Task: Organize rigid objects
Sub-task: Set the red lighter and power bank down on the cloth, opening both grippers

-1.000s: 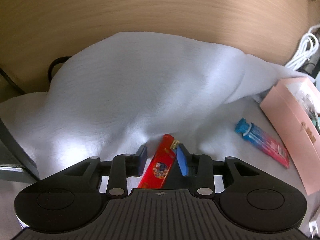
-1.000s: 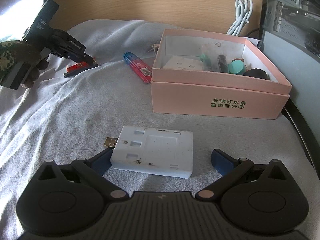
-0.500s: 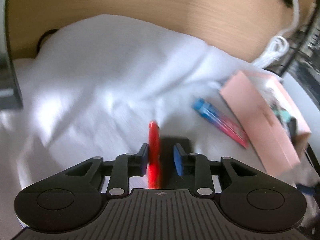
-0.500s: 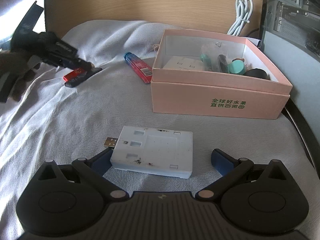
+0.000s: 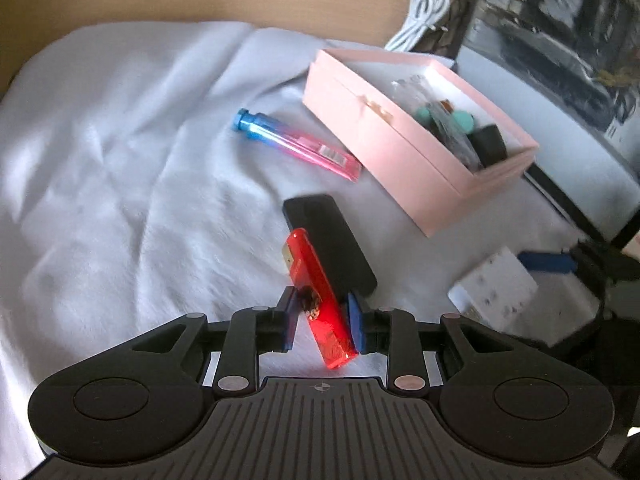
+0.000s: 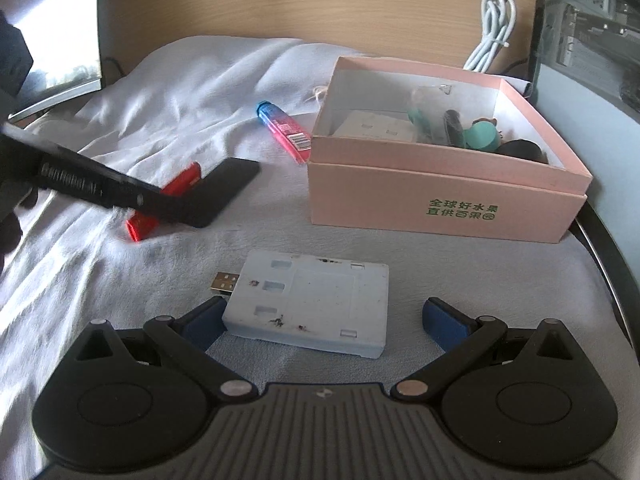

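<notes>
Left gripper (image 5: 322, 322), jaws just closed on a red lighter (image 5: 318, 300) and a black slab (image 5: 330, 246), carried above the cloth left of the pink box (image 6: 440, 204). Right gripper (image 6: 322, 322), jaws apart, straddles the near white hub (image 6: 312, 306). Risk: the skewed lighter may slip out.

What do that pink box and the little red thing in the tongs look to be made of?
The pink box looks like matte cardboard: flat folded walls, printed green lettering, white inside. The red thing held in the left tongs looks like glossy translucent plastic, glowing where light passes through; possibly a lighter, but blur leaves that open.
</notes>
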Tool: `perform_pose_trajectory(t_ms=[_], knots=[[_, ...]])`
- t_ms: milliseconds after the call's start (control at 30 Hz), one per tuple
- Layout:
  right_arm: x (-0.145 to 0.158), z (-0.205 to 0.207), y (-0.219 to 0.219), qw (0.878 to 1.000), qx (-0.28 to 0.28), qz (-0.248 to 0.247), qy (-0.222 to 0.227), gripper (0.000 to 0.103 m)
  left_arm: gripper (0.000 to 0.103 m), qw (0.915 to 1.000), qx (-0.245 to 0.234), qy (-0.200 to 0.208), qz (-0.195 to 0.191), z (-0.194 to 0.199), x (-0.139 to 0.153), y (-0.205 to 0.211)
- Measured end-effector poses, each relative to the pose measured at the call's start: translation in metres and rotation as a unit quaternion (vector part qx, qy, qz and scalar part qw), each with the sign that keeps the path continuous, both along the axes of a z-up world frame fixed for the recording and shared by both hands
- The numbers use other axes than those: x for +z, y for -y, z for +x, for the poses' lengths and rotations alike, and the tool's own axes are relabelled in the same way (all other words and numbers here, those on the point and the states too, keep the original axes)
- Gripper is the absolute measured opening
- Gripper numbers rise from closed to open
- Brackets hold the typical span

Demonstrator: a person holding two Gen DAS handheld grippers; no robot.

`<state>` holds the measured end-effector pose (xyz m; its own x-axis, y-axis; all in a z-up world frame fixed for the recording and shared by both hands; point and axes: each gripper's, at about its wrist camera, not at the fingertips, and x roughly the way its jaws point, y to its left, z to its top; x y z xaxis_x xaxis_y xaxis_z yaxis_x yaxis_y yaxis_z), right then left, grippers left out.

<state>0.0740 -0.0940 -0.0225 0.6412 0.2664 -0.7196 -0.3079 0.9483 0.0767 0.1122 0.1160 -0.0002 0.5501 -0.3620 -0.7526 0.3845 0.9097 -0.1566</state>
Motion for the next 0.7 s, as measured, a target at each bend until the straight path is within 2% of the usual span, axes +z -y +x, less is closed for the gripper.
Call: perform_pose_trajectory(t_ms=[233,367,467,533,567,700], knots=[[0.001,0.000,0.004,1.000,0.029,0.000,-0.004,0.103,0.030,0.9984,0.054,0.002,0.018,-0.031,0.005,0.006],[0.002,-0.003,0.007,0.999,0.049,-0.005,-0.011,0.103,0.031,0.9945,0.104,0.004,-0.007,-0.017,0.004,0.002],[0.006,-0.009,0.011,0.998,0.057,-0.012,-0.024,0.099,0.036,0.9908,0.135,0.008,-0.009,-0.001,0.002,0.000],[0.010,-0.015,0.016,0.998,0.062,-0.016,-0.028,0.098,0.032,0.9906,0.136,0.014,0.002,0.003,0.003,0.002],[0.011,-0.018,0.018,0.997,0.064,-0.018,-0.027,0.098,0.026,0.9913,0.130,0.018,0.008,0.002,0.003,0.004],[0.021,-0.030,0.029,0.997,0.067,-0.027,0.004,0.098,0.022,0.9936,0.104,0.022,0.037,-0.020,0.002,0.011]])
